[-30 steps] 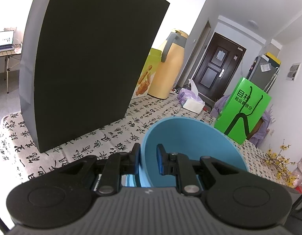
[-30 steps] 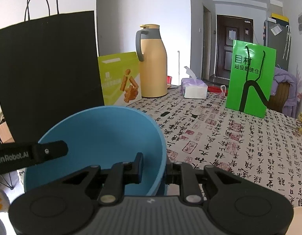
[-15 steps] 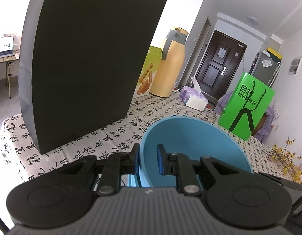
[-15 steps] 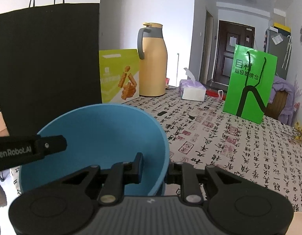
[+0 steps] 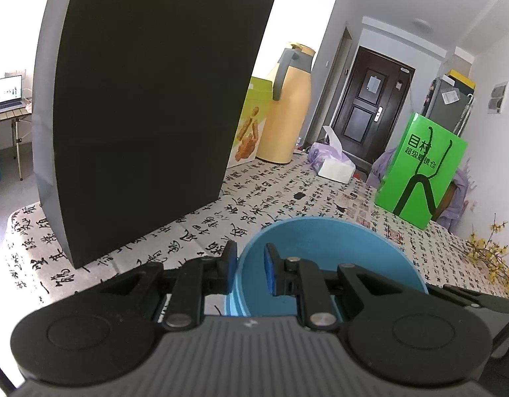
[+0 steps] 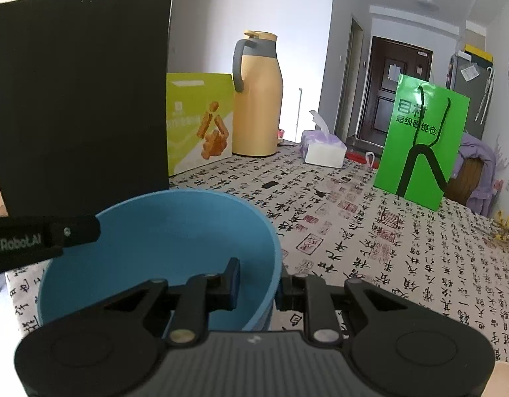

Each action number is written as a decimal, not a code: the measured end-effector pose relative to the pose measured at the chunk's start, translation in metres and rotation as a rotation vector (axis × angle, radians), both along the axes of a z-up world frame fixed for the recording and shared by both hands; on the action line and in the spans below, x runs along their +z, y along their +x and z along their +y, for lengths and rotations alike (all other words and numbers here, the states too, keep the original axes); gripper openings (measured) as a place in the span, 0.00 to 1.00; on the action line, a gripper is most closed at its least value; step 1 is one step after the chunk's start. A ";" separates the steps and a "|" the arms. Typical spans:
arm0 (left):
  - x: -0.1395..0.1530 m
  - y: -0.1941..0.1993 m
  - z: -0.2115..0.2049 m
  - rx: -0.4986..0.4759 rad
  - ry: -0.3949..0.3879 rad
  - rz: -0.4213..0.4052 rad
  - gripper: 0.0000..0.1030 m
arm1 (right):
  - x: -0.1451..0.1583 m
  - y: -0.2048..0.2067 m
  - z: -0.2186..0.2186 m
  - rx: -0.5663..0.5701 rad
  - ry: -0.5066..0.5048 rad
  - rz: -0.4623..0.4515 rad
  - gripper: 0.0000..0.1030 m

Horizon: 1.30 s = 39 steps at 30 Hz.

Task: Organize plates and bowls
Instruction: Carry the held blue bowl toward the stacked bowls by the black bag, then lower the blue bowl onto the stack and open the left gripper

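1. The left gripper point(image 5: 250, 266) is clamped on the left rim of the blue bowl point(image 5: 324, 264), one finger inside and one outside.
2. The right gripper point(image 6: 257, 281) is clamped on the right rim of the same bowl, near the table's point(image 6: 403, 264) front edge.
3. A black paper bag point(image 5: 148, 115) stands just behind the bowl, at the table's left edge.
4. Farther back stand a yellow-green box point(image 6: 198, 119), a yellow thermos jug point(image 6: 257, 99), a tissue pack point(image 6: 324, 147) and a green paper bag point(image 6: 419, 139).
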State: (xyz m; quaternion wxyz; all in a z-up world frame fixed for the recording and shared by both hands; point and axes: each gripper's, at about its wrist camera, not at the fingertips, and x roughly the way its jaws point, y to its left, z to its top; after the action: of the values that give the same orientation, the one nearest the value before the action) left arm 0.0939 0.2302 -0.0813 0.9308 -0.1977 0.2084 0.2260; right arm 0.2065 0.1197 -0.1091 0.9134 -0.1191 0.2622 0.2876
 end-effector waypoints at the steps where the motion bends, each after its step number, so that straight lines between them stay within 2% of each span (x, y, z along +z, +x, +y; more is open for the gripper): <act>1: 0.000 0.000 0.000 0.001 0.000 0.001 0.17 | 0.000 0.000 0.000 0.001 -0.002 0.000 0.19; 8: 0.000 -0.001 0.002 -0.001 -0.010 0.002 0.17 | 0.007 0.005 -0.011 0.022 0.061 0.061 0.20; 13: -0.003 -0.001 0.006 -0.003 -0.035 0.008 0.17 | 0.016 0.000 -0.024 0.033 0.091 0.047 0.20; 17: -0.003 -0.001 0.006 -0.003 -0.034 0.009 0.17 | 0.018 -0.003 -0.029 0.055 0.102 0.055 0.14; 22: -0.003 0.000 0.007 0.000 -0.022 0.011 0.17 | 0.012 0.002 -0.030 0.049 0.115 0.089 0.14; 27: 0.000 0.000 0.005 0.004 -0.020 0.012 0.17 | 0.013 0.004 -0.032 0.052 0.134 0.108 0.15; 30: 0.004 -0.003 0.002 0.000 -0.005 -0.008 0.19 | 0.015 0.009 -0.039 0.061 0.181 0.146 0.18; 31: 0.006 -0.004 0.000 -0.006 0.008 -0.014 0.24 | 0.015 0.010 -0.042 0.060 0.194 0.153 0.29; 32: 0.008 -0.005 -0.002 -0.012 0.017 -0.019 0.35 | 0.016 0.010 -0.045 0.059 0.204 0.154 0.41; 33: 0.009 -0.006 -0.004 -0.017 0.023 -0.025 0.45 | 0.017 0.009 -0.047 0.061 0.213 0.148 0.48; 35: 0.013 -0.009 -0.008 -0.029 0.030 -0.037 0.56 | 0.019 0.006 -0.053 0.065 0.227 0.130 0.74; 37: 0.017 -0.013 -0.012 -0.044 0.034 -0.054 0.74 | 0.022 0.003 -0.062 0.065 0.253 0.112 0.89; 38: 0.020 -0.016 -0.014 -0.050 0.039 -0.064 0.88 | 0.023 0.002 -0.067 0.067 0.263 0.109 0.94; 39: 0.022 -0.018 -0.017 -0.060 0.046 -0.079 0.98 | 0.024 0.001 -0.072 0.071 0.267 0.110 0.97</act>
State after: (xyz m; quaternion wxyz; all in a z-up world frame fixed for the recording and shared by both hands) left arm 0.0758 0.2130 -0.0595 0.9490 -0.1786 0.1718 0.1950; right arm 0.2079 0.0481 -0.0855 0.8946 0.0102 0.2667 0.3583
